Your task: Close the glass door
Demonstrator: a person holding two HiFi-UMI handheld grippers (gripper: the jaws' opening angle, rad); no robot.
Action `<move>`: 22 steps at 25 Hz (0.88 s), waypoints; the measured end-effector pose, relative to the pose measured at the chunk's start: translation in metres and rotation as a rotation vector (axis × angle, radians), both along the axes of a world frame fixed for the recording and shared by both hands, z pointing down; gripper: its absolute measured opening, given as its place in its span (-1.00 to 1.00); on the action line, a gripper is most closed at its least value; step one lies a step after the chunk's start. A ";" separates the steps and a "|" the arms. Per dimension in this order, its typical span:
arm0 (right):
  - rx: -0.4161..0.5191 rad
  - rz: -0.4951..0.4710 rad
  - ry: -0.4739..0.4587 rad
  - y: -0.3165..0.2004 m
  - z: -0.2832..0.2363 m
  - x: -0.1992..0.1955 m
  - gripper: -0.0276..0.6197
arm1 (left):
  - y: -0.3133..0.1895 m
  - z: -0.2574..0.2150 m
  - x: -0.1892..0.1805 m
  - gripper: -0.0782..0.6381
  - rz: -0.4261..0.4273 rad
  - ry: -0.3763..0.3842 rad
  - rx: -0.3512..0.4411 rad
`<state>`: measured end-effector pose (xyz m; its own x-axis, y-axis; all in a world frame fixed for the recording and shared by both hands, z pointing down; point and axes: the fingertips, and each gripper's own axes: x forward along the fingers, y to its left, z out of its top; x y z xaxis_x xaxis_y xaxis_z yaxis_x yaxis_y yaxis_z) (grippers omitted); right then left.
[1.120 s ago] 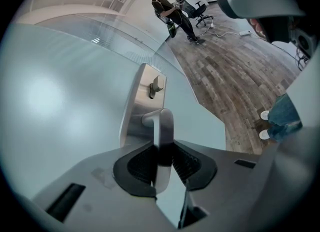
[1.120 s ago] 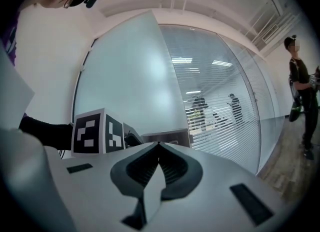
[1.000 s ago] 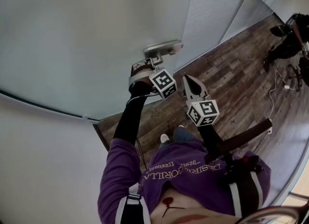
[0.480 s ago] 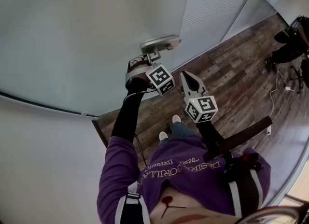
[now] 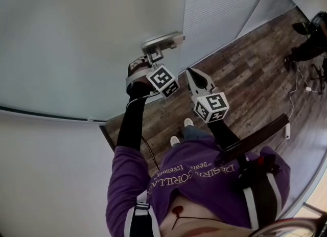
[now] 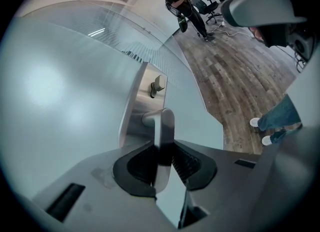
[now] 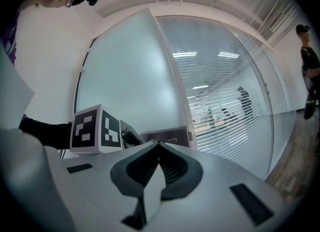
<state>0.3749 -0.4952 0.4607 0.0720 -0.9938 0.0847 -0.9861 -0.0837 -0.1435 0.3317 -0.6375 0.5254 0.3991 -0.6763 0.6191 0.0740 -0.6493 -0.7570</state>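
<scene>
Figures behind blinds, too small

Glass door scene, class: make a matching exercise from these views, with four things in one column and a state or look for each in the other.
1 left gripper
2 right gripper
3 floor
4 glass door

A frosted, pale
B wood planks
C jaws together, nothing held
D clamped on the door handle

Pairs: 1-D, 2-C, 3-B, 4-A

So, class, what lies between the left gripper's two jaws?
The metal lever door handle, clamped there; the left gripper view shows it.
</scene>
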 end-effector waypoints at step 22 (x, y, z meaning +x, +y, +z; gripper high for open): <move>-0.003 -0.119 -0.010 -0.045 -0.003 0.072 -0.92 | -0.043 -0.003 0.025 -0.54 -0.096 0.001 -0.022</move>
<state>0.4468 -0.5398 0.4582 -0.0475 -0.9950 0.0878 -0.9877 0.0336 -0.1529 0.3564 -0.6807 0.5223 0.3332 -0.6981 0.6337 0.0098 -0.6695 -0.7427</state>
